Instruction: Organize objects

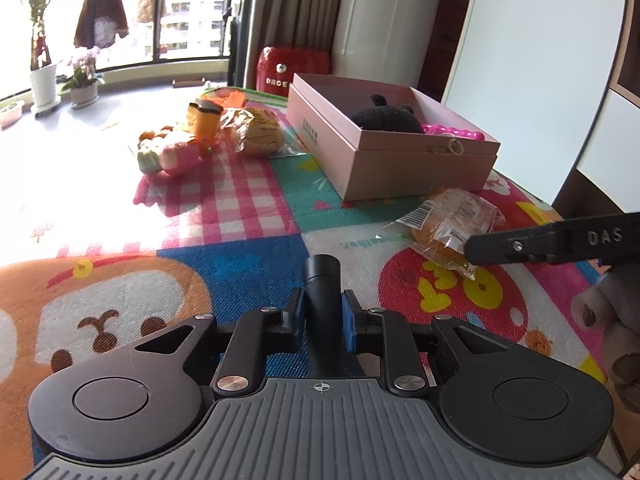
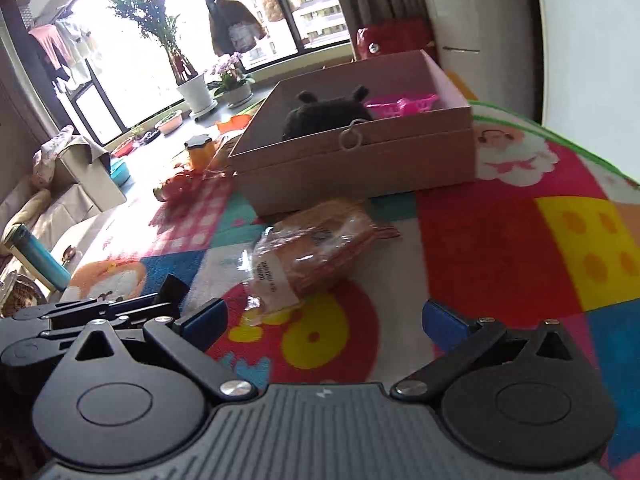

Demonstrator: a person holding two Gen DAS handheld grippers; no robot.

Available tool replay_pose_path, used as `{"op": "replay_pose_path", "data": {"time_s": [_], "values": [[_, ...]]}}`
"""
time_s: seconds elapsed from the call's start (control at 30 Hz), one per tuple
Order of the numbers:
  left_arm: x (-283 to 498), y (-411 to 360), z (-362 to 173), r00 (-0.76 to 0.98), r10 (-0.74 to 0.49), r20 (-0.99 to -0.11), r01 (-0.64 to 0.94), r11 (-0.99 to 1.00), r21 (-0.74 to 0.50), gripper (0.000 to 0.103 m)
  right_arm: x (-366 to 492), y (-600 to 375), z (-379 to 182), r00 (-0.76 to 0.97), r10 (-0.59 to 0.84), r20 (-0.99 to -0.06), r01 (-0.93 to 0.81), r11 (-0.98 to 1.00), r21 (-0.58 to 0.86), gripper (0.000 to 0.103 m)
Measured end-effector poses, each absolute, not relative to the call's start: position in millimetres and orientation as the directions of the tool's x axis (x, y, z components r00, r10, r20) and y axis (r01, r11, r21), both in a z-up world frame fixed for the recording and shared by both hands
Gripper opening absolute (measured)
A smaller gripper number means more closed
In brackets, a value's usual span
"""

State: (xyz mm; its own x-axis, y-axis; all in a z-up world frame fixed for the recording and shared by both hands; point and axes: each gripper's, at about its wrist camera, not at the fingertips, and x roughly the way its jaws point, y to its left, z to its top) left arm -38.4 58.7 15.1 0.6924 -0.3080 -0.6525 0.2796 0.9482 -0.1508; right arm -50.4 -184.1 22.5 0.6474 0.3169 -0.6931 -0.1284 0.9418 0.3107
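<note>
The left gripper (image 1: 323,322) is clamped on a black cylinder (image 1: 321,276), its blue pads (image 1: 349,322) pressed to either side of the tube, which sticks forward and up over the colourful play mat (image 1: 248,248). The right gripper (image 2: 324,318) has its jaws spread wide apart with nothing between them, hovering just short of a wrapped bread bun (image 2: 316,248) that lies on the mat directly ahead. In the left view the same bun (image 1: 448,226) sits off to the right, near the front corner of the pink box (image 1: 384,160), with one dark finger of the right gripper reaching in beside it; that finger bears raised letters reading "DAS". Between the left gripper and the box the mat is bare, leaving open floor for a straight approach. The box stands open-topped, its near wall upright, and holds a black plush toy (image 1: 386,118) and a pink plastic piece (image 1: 452,132). To the left of the box lie a second wrapped bun (image 1: 256,130), a small orange jar with a dark lid (image 1: 205,118) and a pink-and-green soft toy (image 1: 170,156), close together. Behind the box a red appliance (image 1: 294,68) shows the letters "DROE", the rest hidden by the box edge. The bun's white label has a barcode, its print too small to read.
</note>
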Motion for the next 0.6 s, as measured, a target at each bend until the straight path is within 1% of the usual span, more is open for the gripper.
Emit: {"op": "replay_pose_path", "data": {"time_s": [0.13,0.2,0.27,0.4,0.5,0.53,0.57,0.6], "values": [[-37,61,12,0.689,-0.312,-0.654,0.269,0.948,-0.169,0.022,-18,-163,23,0.654,0.260,-0.710,-0.115,0.963,0.245,0.103],[-38,59,11,0.690,-0.316,-0.651,0.276,0.947,-0.167,0.022,5,-158,20,0.637,0.233,-0.735,-0.063,0.966,0.251,0.103],[-39,60,11,0.689,-0.324,-0.648,0.280,0.944,-0.174,0.022,23,-148,16,0.637,0.217,-0.739,-0.040,0.968,0.249,0.103],[-39,67,9,0.689,-0.334,-0.644,0.275,0.942,-0.194,0.022,39,-120,7,0.646,0.108,-0.756,-0.036,0.993,0.111,0.102],[-40,67,9,0.691,-0.335,-0.640,0.271,0.942,-0.200,0.022,31,-107,5,0.656,0.086,-0.750,-0.090,0.995,0.036,0.094],[-40,66,9,0.693,-0.332,-0.640,0.271,0.942,-0.196,0.022,27,-104,4,0.657,0.076,-0.750,-0.102,0.995,0.011,0.089],[-41,66,9,0.694,-0.331,-0.640,0.271,0.943,-0.194,0.022,22,-103,5,0.659,0.077,-0.748,-0.118,0.993,-0.002,0.080],[-41,66,9,0.694,-0.329,-0.640,0.270,0.943,-0.192,0.022,17,-104,8,0.654,0.089,-0.751,-0.136,0.991,-0.001,0.075]]}}
